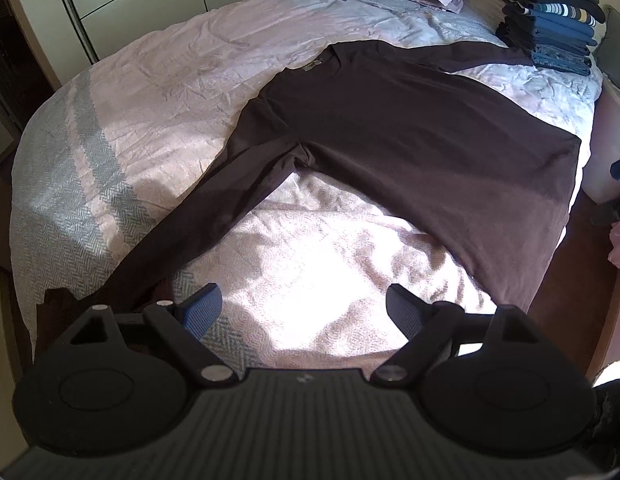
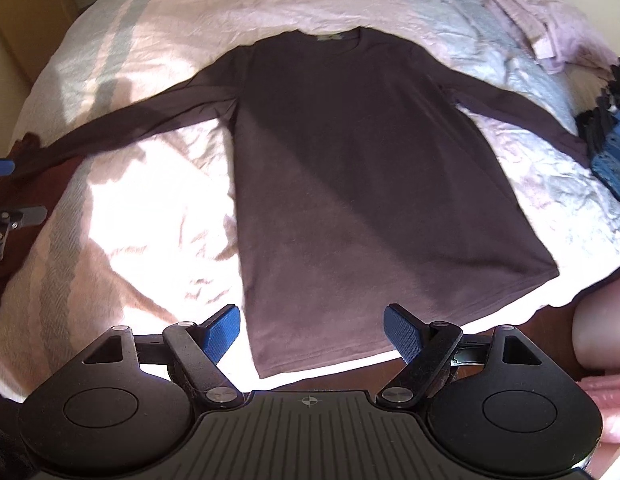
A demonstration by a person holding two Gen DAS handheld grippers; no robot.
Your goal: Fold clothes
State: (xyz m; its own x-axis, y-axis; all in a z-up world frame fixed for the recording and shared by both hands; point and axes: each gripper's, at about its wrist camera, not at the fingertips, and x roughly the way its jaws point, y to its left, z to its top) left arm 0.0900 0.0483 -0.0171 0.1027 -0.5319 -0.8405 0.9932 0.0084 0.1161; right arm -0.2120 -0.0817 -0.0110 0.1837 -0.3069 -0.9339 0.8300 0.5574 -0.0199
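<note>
Dark long-sleeved shirt (image 2: 350, 168) flat on bedspread (image 2: 158, 208), sleeves spread, hem nearest. Folded stack (image 1: 550, 20) at far corner. Left gripper (image 1: 302, 308), right gripper (image 2: 312, 330): spread, empty.

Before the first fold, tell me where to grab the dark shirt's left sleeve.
Grip the dark long-sleeved shirt by the left sleeve's cuff, coming from the bed's edge with the left gripper: the sleeve lies flat and straight, its end nearest those open jaws.

Shirt (image 2: 350, 184) flat on bed (image 2: 158, 216); clothes stack (image 1: 550, 16) beyond sleeve.
</note>
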